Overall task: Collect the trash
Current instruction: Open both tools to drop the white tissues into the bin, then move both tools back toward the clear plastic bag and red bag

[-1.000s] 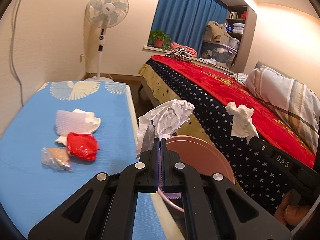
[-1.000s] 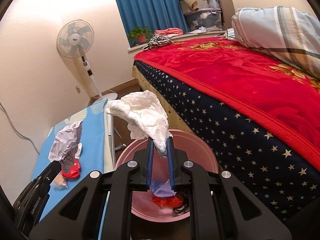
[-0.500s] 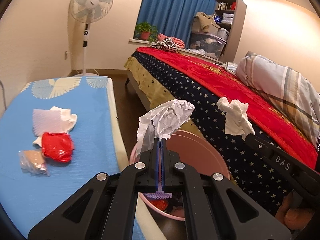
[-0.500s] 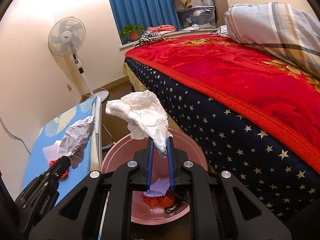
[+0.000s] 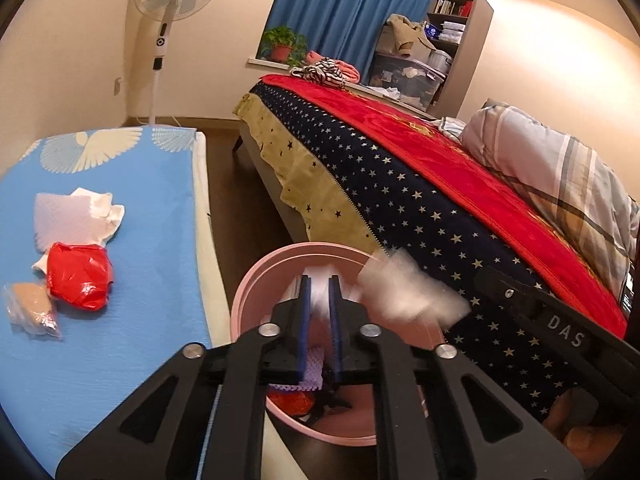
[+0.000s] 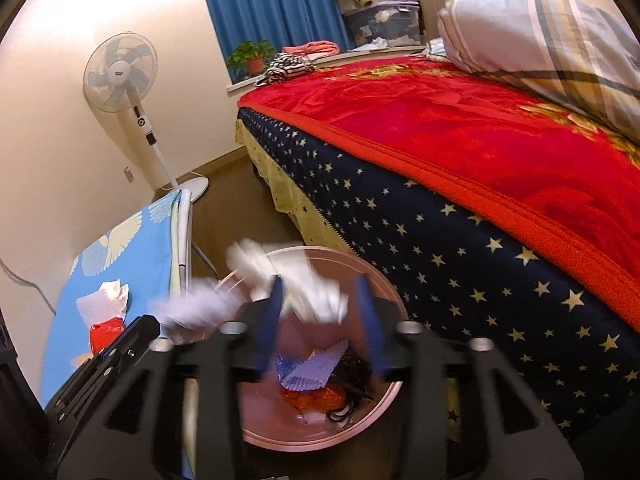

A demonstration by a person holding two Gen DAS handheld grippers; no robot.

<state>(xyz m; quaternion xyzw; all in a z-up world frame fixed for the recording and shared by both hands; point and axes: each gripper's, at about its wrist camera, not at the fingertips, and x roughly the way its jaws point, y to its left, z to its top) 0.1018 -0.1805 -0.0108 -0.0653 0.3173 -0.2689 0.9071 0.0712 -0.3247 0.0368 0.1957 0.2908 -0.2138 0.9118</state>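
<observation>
A pink basin (image 5: 256,280) stands on the floor between the blue board and the bed; it also shows in the right wrist view (image 6: 384,280), holding a red wrapper (image 6: 316,398) and a paper cup liner (image 6: 310,368). My left gripper (image 5: 319,300) hangs over the basin with jaws slightly apart, and a blurred white paper (image 5: 320,294) drops between them. My right gripper (image 6: 320,304) is open over the basin, and its white tissue (image 6: 304,284) falls, blurred. The same tissue shows beside the left gripper (image 5: 408,292).
On the blue board (image 5: 140,240) lie a white tissue pile (image 5: 76,216), a red bag (image 5: 78,280) and a small clear bag (image 5: 30,308). The bed with its starred cover (image 5: 420,208) is on the right. A standing fan (image 5: 164,20) is by the wall.
Both grippers have opened over the basin. The crumpled paper and the tissue they held are now dropping, blurred by motion.
</observation>
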